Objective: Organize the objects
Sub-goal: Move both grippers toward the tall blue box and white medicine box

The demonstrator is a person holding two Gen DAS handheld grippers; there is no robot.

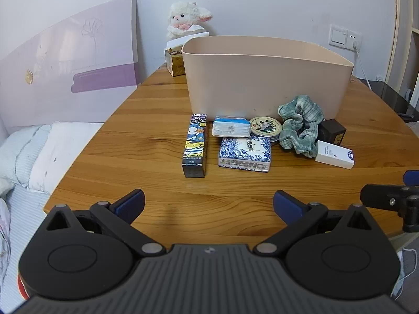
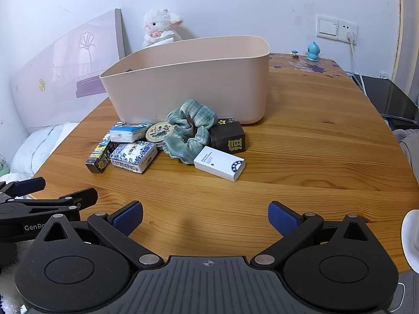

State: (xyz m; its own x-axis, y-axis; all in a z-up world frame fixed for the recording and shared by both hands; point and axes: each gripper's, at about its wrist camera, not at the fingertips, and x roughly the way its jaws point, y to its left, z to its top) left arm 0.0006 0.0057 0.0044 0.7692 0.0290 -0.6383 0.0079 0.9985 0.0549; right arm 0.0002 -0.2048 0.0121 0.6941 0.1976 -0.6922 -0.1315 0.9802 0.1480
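A beige plastic bin (image 1: pixel 264 78) (image 2: pixel 188 83) stands on the wooden table (image 1: pixel 146 141). In front of it lie a tall cartoon box (image 1: pixel 196 145) (image 2: pixel 100 154), a tissue pack (image 1: pixel 231 126) (image 2: pixel 129 132), a round tin (image 1: pixel 265 127) (image 2: pixel 159 132), a blue-and-white patterned box (image 1: pixel 244 153) (image 2: pixel 133 155), a green scrunchie (image 1: pixel 301 125) (image 2: pixel 189 129), a dark cube box (image 1: pixel 332 130) (image 2: pixel 230 137) and a white box (image 1: pixel 335 154) (image 2: pixel 219 162). My left gripper (image 1: pixel 209 205) is open and empty near the table's front edge. My right gripper (image 2: pixel 205 218) is open and empty beside it.
A plush lamb (image 1: pixel 186 19) (image 2: pixel 159 26) and a yellow box (image 1: pixel 175 62) stand behind the bin. A purple headboard (image 1: pixel 78 70) and a bed (image 1: pixel 39 151) lie left. A blue figurine (image 2: pixel 312 51), a wall socket (image 2: pixel 336 28) with its cable and a dark side surface (image 2: pixel 392 99) lie right.
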